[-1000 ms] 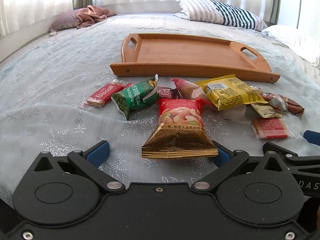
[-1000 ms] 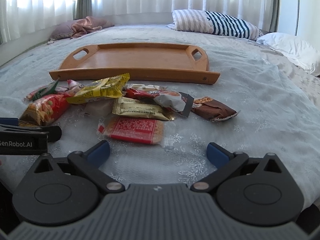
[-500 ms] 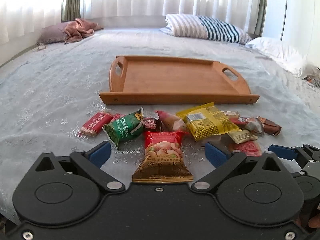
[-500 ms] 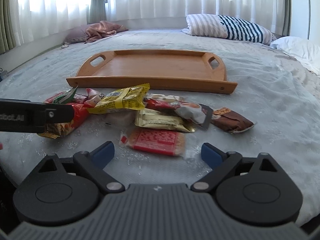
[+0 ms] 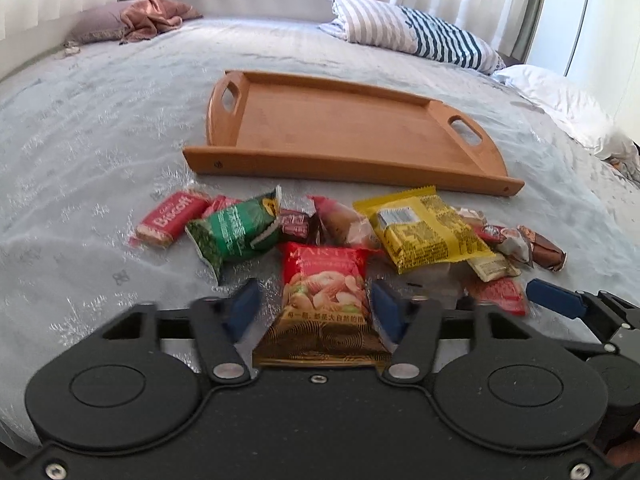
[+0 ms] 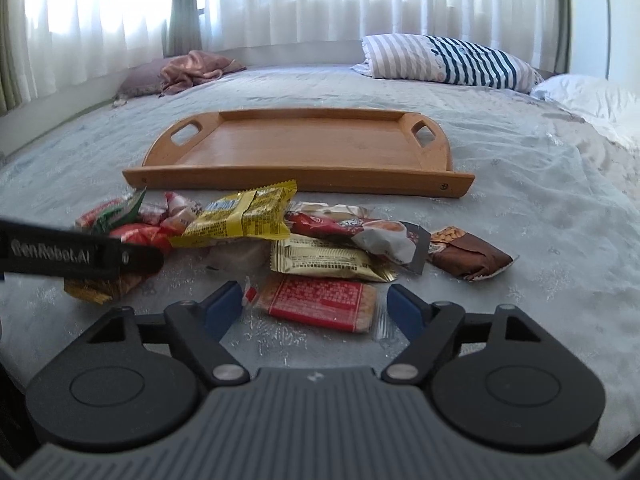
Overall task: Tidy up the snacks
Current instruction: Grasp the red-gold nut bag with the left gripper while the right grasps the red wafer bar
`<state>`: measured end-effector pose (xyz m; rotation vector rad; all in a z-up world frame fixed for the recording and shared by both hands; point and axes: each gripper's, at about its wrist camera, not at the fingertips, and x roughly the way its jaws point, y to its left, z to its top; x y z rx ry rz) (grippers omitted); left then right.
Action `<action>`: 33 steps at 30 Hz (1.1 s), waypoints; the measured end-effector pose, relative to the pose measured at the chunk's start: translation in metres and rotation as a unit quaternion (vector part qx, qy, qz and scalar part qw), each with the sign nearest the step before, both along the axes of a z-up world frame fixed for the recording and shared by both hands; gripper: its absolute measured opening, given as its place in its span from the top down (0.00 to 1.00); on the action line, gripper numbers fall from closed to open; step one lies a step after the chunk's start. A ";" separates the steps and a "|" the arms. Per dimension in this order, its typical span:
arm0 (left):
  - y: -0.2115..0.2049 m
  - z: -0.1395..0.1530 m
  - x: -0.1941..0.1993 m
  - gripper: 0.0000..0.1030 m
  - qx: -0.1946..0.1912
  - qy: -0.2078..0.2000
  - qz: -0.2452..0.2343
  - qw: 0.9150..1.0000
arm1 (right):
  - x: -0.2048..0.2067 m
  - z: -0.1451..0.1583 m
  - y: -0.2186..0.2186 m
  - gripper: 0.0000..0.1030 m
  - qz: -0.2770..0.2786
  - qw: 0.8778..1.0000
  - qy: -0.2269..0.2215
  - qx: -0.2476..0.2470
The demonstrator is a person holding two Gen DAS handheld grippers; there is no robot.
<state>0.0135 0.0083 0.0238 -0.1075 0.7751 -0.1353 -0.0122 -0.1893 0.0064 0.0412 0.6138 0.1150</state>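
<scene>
Wooden two-handled tray (image 5: pixel 344 136): bare, well beyond both claws; nothing sorted yet. Left claw (image 5: pixel 314 306): parted, straddling red-and-gold nut packet (image 5: pixel 324 300), not clamped. Right claw (image 6: pixel 316 306): parted around red flat biscuit packet (image 6: pixel 320 302). Remaining packets heaped on bed between claws and tray.

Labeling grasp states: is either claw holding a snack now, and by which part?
Nothing is held. The left claw straddles the red nut bag at mid-length, fingers open. The right claw is open around the red wafer pack.
</scene>
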 end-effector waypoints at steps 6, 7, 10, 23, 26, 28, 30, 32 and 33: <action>-0.004 0.003 -0.008 0.57 0.013 0.001 -0.006 1.000 | -0.005 0.001 -0.001 0.29 -0.009 1.000 -0.002 0.012; -0.004 0.004 -0.009 0.57 0.012 0.001 -0.006 1.000 | -0.006 0.001 -0.001 0.30 -0.009 1.000 -0.002 0.014; -0.003 0.007 -0.013 0.57 0.009 0.001 -0.003 1.000 | -0.009 0.004 -0.002 0.32 -0.010 1.000 0.001 0.023; -0.004 0.025 -0.025 0.57 0.015 -0.018 0.000 1.000 | -0.028 0.012 -0.008 0.14 -0.003 1.000 -0.015 0.026; -0.005 0.024 -0.026 0.57 0.015 -0.016 0.002 1.000 | -0.026 0.008 -0.009 0.08 -0.029 0.999 -0.019 0.025; -0.005 0.025 -0.026 0.57 0.015 -0.016 0.002 1.000 | -0.023 0.004 -0.009 0.05 -0.048 0.998 -0.020 0.022; -0.004 0.026 -0.026 0.57 0.016 -0.019 0.003 1.000 | -0.020 0.000 -0.009 0.04 -0.059 0.998 -0.020 0.019; -0.004 0.027 -0.027 0.57 0.018 -0.023 0.004 1.000 | -0.018 -0.003 -0.008 0.04 -0.061 0.998 -0.016 0.021; -0.004 0.028 -0.026 0.57 0.021 -0.024 0.004 1.000 | -0.016 -0.005 -0.007 0.04 -0.063 0.998 -0.012 0.025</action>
